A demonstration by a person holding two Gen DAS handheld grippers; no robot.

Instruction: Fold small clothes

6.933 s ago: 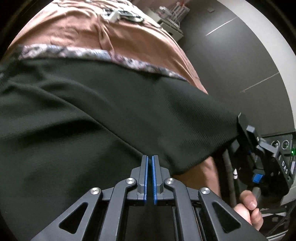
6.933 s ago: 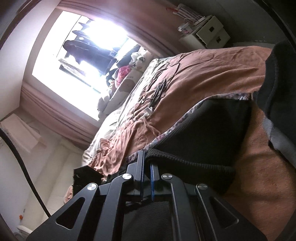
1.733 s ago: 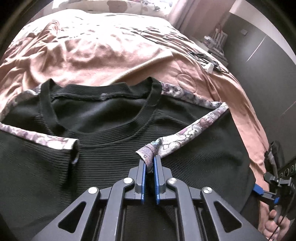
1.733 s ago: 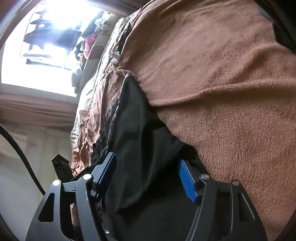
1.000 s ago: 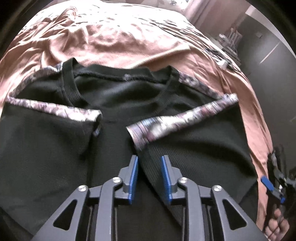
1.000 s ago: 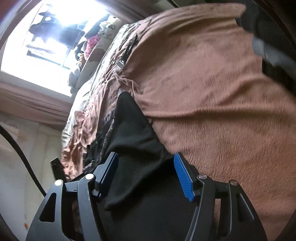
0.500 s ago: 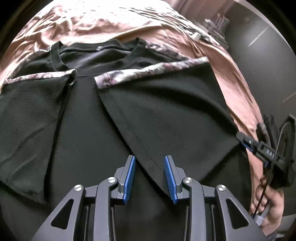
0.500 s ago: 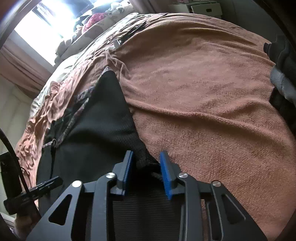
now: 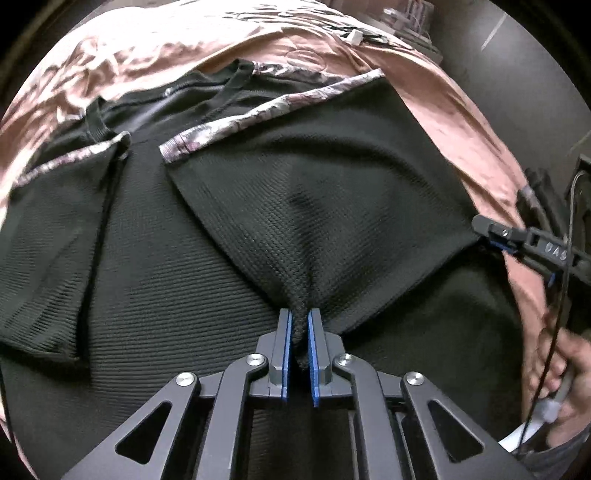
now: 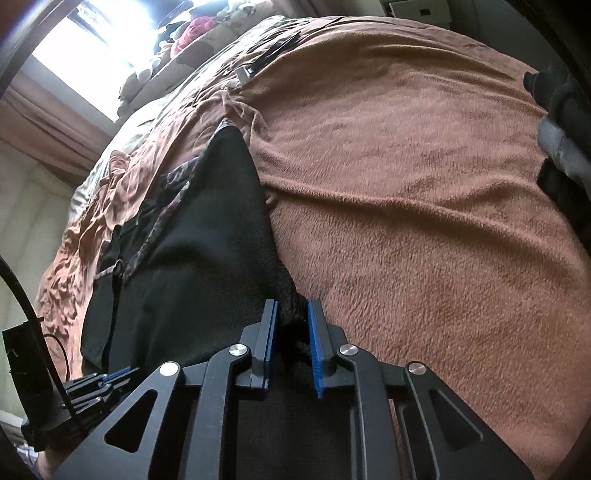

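Black top (image 9: 332,192) on brown blanket (image 10: 424,184)

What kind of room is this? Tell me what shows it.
Most likely a bedroom. The black top lies on a bed under a brown fleece blanket, by a bright curtained window, with a white drawer unit behind.

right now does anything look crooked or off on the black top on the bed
Yes: the folded-in flap lies askew, its inner edge running diagonally across the black top rather than straight down. It also puckers where the left gripper is closing on it. The right gripper is closing on the flap's outer edge by the blanket.
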